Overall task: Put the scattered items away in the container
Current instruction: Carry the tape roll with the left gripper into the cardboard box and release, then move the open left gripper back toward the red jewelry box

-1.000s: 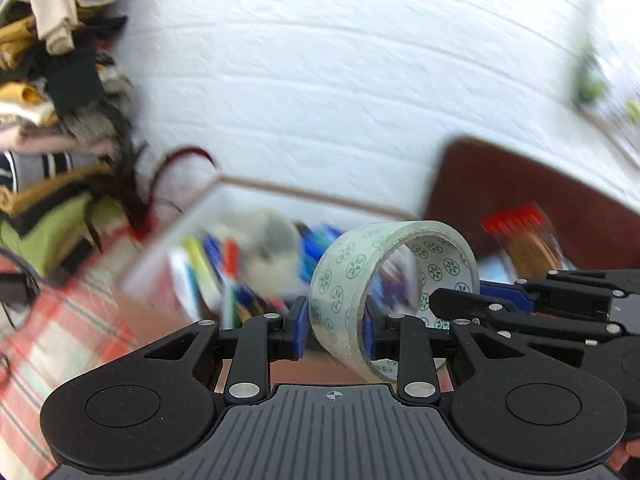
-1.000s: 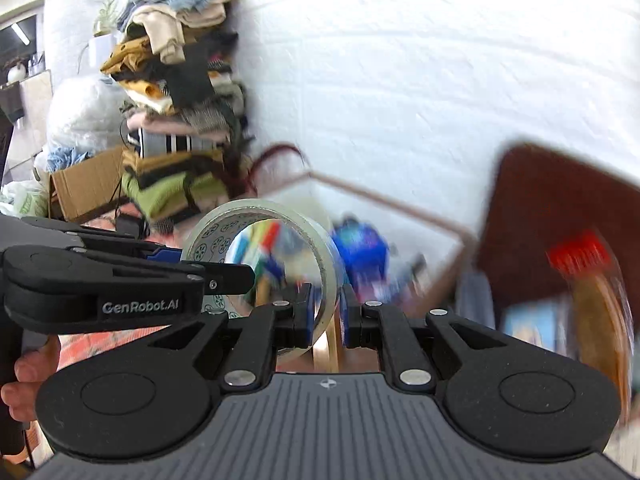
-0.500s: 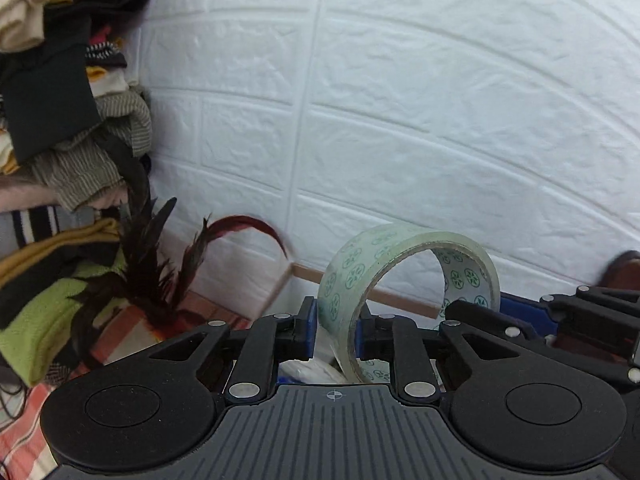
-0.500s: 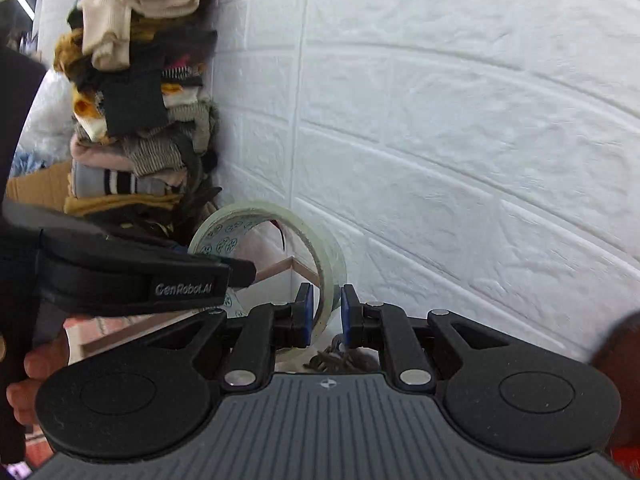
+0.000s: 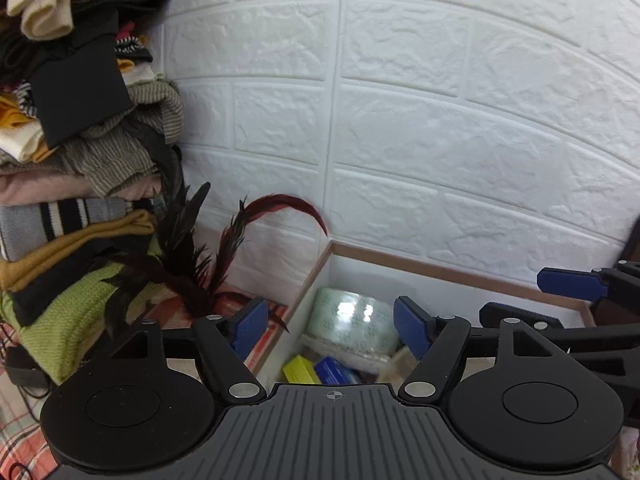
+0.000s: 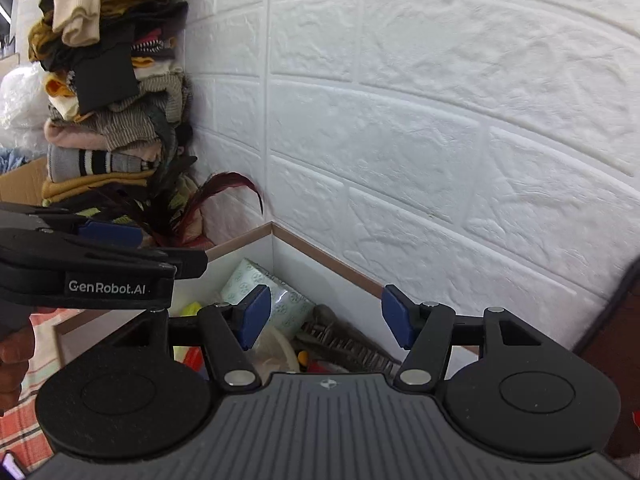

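Note:
The roll of clear tape with green marks (image 5: 352,320) lies inside the white box (image 5: 400,276) in its far left corner, on top of other items. It also shows in the right wrist view (image 6: 276,300). My left gripper (image 5: 330,326) is open and empty above the box. My right gripper (image 6: 324,316) is open and empty beside it, also above the box (image 6: 320,276). The right gripper's fingers (image 5: 572,284) show at the right of the left wrist view.
A tall stack of folded clothes (image 5: 72,160) stands left of the box, with dark red feathers (image 5: 224,248) in front. A white brick wall (image 5: 440,120) is right behind the box. A yellow and a blue item (image 5: 320,370) lie in the box.
Both grippers held the tape roll between them and have opened. The roll has dropped into the corner of the box.

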`<state>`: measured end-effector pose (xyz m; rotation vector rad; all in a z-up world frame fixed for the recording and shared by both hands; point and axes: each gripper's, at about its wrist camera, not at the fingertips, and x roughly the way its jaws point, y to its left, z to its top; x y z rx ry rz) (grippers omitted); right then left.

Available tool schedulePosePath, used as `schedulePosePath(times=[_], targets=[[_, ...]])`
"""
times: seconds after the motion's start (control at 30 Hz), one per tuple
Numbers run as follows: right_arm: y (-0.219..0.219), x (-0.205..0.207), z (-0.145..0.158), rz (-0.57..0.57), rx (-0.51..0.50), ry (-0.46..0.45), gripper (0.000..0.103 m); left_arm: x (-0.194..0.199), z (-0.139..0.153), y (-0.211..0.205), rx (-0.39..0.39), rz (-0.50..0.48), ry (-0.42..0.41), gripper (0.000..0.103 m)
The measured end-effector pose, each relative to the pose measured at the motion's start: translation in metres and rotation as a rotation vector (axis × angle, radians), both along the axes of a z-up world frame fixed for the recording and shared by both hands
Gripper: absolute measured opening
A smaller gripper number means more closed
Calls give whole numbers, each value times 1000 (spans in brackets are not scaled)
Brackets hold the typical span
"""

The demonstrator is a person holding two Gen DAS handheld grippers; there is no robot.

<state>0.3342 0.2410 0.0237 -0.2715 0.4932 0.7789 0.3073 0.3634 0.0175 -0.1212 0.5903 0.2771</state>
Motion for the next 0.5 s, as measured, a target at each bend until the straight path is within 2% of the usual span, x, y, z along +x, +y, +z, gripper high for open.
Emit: schedulePosePath(times=[0.17,0.3,0.5], targets=[[-31,-25,19,-12,28,3,65,-36,25,-32,62,-30,-21,83],[-67,-57,41,-16,53,-28,65,-68,49,-52,25,-47,-50,83],[-120,-105,74,-23,92,-75,70,-121,69,-106,44,-83,-95,86]])
